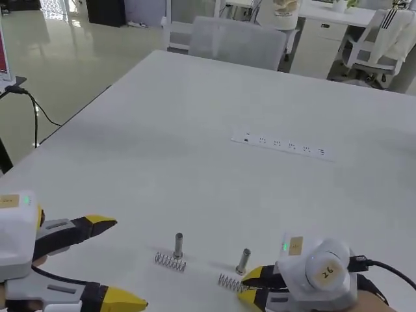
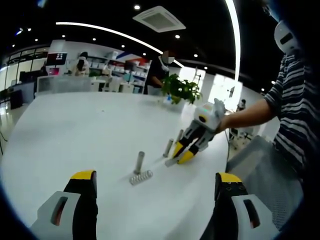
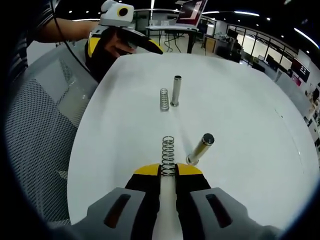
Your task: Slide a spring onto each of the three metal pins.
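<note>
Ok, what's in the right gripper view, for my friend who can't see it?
The right gripper pinches one end of a spring lying on a white table, with a metal pin standing right of it. Farther off, a second pin stands beside a second spring, and the open left gripper is beyond.

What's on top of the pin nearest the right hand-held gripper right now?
Nothing: the near pin stands bare, flat top showing. The spring lies on the table beside it, one end pinched in the right hand-held gripper; the yellow tips cover that end.
</note>
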Available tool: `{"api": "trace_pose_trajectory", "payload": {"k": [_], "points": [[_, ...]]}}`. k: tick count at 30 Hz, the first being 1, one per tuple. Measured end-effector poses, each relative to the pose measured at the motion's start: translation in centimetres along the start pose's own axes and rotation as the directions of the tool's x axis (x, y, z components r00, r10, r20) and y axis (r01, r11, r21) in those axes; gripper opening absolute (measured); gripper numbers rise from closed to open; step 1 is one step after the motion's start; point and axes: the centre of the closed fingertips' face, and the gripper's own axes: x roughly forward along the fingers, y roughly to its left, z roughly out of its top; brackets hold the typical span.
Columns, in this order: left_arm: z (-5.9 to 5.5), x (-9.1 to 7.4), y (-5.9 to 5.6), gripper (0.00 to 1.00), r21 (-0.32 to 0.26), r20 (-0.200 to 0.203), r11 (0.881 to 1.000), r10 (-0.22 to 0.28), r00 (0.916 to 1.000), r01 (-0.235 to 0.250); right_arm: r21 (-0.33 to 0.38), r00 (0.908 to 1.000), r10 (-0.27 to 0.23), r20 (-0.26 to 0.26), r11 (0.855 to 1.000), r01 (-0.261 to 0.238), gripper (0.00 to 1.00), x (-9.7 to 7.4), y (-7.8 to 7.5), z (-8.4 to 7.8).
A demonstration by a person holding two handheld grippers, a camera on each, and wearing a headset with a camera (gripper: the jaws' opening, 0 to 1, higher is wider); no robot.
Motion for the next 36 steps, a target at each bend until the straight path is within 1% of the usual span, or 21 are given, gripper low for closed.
{"api": "trace_pose_trajectory", "payload": {"k": [5, 11, 14, 16, 18, 22, 23, 28, 29, 30, 33, 36], "points": [[0.2, 0.1, -0.5, 0.95, 0.007, 0.001, 1.000, -0.015, 0.9999, 0.015, -0.022, 0.9999, -0.011, -0.002, 1.000, 0.011, 0.08, -0.4, 0.0, 0.1], [0.3, 0.2, -0.7, 0.94, 0.012, 0.002, 1.000, -0.021, 0.9998, 0.021, -0.031, 1.0000, -0.001, 0.008, 1.000, 0.001, 0.08, -1.2, 0.4, 0.4], [-0.1, 0.2, -0.8, 0.94, 0.010, -0.012, 1.000, -0.026, 0.9996, 0.026, -0.040, 0.9999, -0.001, 0.014, 0.999, 0.002, 0.08, -1.8, 0.5, 0.6], [-0.6, 0.2, -0.9, 0.93, 0.016, -0.028, 1.000, -0.026, 0.9993, 0.026, -0.048, 0.9998, -0.002, 0.019, 0.999, 0.003, 0.08, -2.3, 0.6, 0.8], [-0.9, 0.1, -1.1, 0.91, 0.007, -0.036, 0.999, -0.034, 0.9988, 0.035, -0.053, 0.9998, 0.002, 0.021, 0.999, -0.001, 0.08, -2.7, 0.7, 0.8], [-1.2, 0.2, -1.7, 0.86, 0.003, -0.046, 0.998, -0.065, 0.9969, 0.065, -0.069, 0.9996, -0.002, 0.026, 0.998, 0.004, 0.08, -3.7, 0.7, 0.9], [-1.2, 0.2, -2.0, 0.85, 0.002, -0.047, 0.997, -0.081, 0.9956, 0.081, -0.076, 0.9996, -0.003, 0.029, 0.997, 0.005, 0.08, -4.0, 0.8, 1.0], [-1.1, 0.7, -2.7, 0.81, 0.000, -0.049, 0.993, -0.115, 0.9921, 0.115, -0.100, 0.9993, 0.004, 0.037, 0.995, -0.001, 0.08, -4.9, 1.3, 1.4], [-1.1, 0.8, -2.9, 0.79, -0.002, -0.052, 0.992, -0.125, 0.9908, 0.125, -0.110, 0.9993, 0.005, 0.037, 0.994, 0.000, 0.08, -5.0, 1.4, 1.5], [-1.2, 0.9, -3.2, 0.76, -0.009, -0.063, 0.989, -0.145, 0.9875, 0.144, -0.113, 0.9993, 0.005, 0.038, 0.994, -0.001, 0.08, -5.1, 1.5, 1.6], [-1.4, 1.2, -3.6, 0.72, -0.006, -0.078, 0.986, -0.167, 0.9829, 0.167, -0.123, 0.9991, 0.009, 0.042, 0.992, -0.004, 0.08, -5.4, 1.7, 1.8], [-1.1, 1.7, -4.1, 0.68, -0.002, -0.079, 0.980, -0.197, 0.9773, 0.197, -0.133, 0.9988, 0.011, 0.048, 0.991, -0.005, 0.08, -5.6, 2.0, 2.1]]}}
